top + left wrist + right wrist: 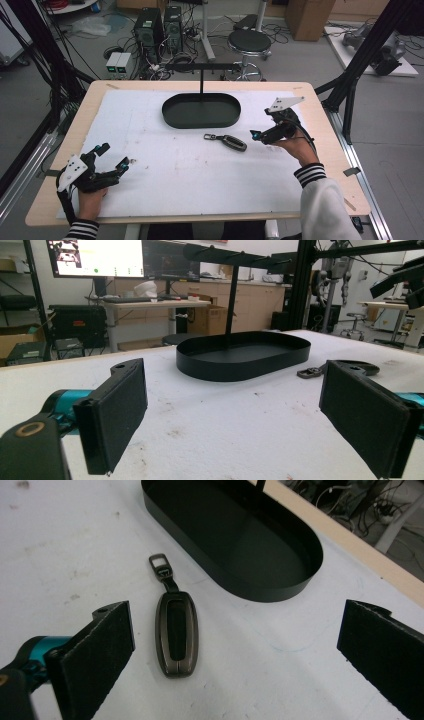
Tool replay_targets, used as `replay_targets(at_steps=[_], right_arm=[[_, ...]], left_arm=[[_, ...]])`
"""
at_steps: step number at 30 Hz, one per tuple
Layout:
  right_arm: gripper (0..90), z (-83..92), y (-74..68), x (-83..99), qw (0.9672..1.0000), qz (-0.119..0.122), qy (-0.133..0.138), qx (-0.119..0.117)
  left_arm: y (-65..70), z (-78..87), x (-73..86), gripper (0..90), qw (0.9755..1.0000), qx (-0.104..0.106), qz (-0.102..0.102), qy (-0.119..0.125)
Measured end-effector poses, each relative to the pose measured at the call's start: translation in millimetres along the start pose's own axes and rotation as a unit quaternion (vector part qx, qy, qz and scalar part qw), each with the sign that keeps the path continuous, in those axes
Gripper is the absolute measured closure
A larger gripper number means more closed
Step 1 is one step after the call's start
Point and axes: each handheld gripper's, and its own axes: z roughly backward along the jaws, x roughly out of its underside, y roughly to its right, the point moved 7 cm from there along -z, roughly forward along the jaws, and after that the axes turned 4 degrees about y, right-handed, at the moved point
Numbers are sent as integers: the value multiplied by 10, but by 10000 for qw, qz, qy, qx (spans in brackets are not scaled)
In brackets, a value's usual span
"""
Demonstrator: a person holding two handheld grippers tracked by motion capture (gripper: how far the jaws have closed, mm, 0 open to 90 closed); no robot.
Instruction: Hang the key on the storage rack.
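Far left of the black oval tray (201, 111), near the table's front corner: left gripper (114, 156), jaws spread wide, nothing between them, resting low on the white mat (165, 170). From the left gripper view, pads (117, 412) parted with the tray ahead and the key fob (345, 368) off to the tray's right.

At centre, toward the back of the mat: the tray itself, shallow, dark, with nothing inside; thin upright post (201, 82) rising from its rear part, crossbar on top.

Just in front of the tray, slightly right of its middle: key fob (234, 142), dark, elongated, flat on the mat, metal ring end (210, 136) pointing left, apart from the tray's wall.

Right of the tray and just right of the fob: right gripper (256, 135), held in a hand (295, 147), jaws wide apart, gripping nothing. In the right gripper view, fob (176, 630) between the two pads but nearer the left pad (97, 657), touching neither, ring end toward the tray (235, 535).
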Motion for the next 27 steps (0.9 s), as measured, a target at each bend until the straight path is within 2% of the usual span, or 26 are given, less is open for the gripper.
replay_targets(at_steps=[7, 15, 22, 27], right_arm=[[9, -199, -48, -66, 9983, 208, -526, -148], [9, -389, -91, -88, 9948, 380, -906, -275], [9, -546, -118, -23, 9903, 402, -1262, -414], [15, -649, -169, 38, 9850, 475, -1570, -529]], left_arm=[[1, -2, 0, 123, 10000, -3, 3, 1], [-1, -2, 1, 123, 10000, -5, 4, -10], [-6, -6, 1, 123, 10000, -11, 17, -10], [-8, -7, 1, 123, 10000, -16, 36, -22]])
